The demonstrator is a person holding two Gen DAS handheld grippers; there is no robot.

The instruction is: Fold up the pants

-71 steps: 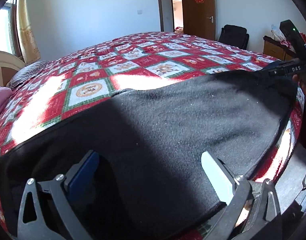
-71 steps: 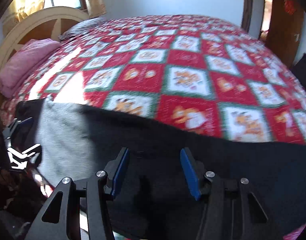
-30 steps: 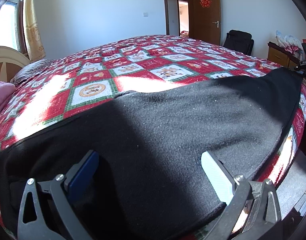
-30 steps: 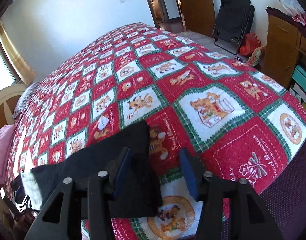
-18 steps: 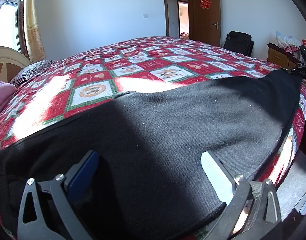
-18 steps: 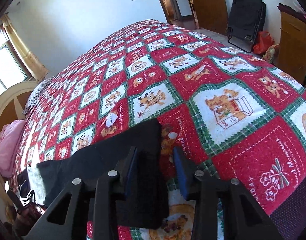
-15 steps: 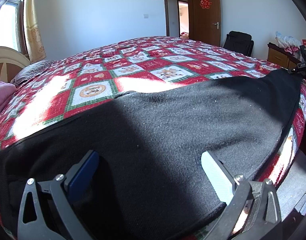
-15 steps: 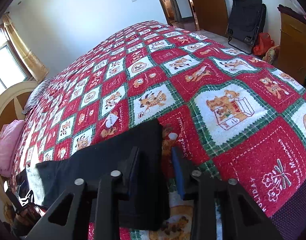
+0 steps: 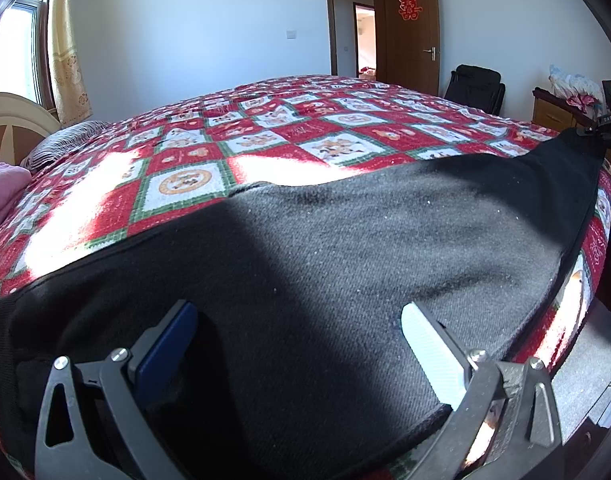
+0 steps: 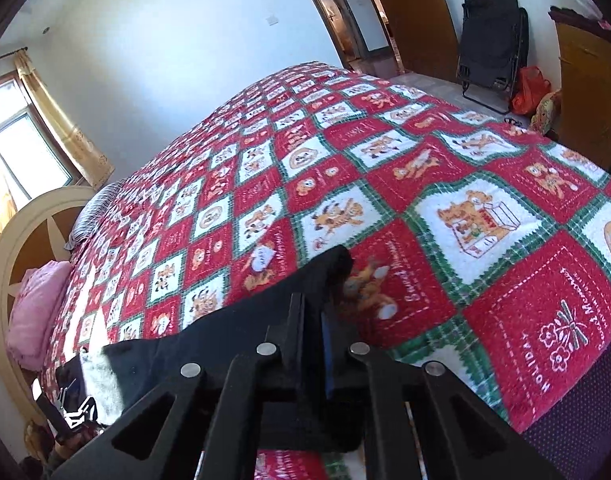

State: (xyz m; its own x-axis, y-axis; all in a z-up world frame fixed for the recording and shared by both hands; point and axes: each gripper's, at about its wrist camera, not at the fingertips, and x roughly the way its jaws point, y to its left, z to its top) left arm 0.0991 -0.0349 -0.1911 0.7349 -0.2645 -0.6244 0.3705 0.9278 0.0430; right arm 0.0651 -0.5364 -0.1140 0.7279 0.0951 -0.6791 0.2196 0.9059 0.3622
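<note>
A sunlit bedroom: a bed with a red, green and white checked quilt [image 9: 305, 136] fills the view, a brown door [image 9: 411, 24] beyond. Black pants [image 9: 345, 260] lie flat along the near edge of the quilt, stretching from my left side to my right. My left gripper [image 9: 297, 332] hovers over the wide end, jaws standing apart, nothing between them. My right gripper [image 10: 321, 320] has just been closing and now pinches the narrow leg end [image 10: 329, 268], which peaks up slightly off the quilt. The pinch looks shallow, near the hem, so I judge the fabric could slip free when lifted. With the wide end unheld, the pants might drag or bunch.
</note>
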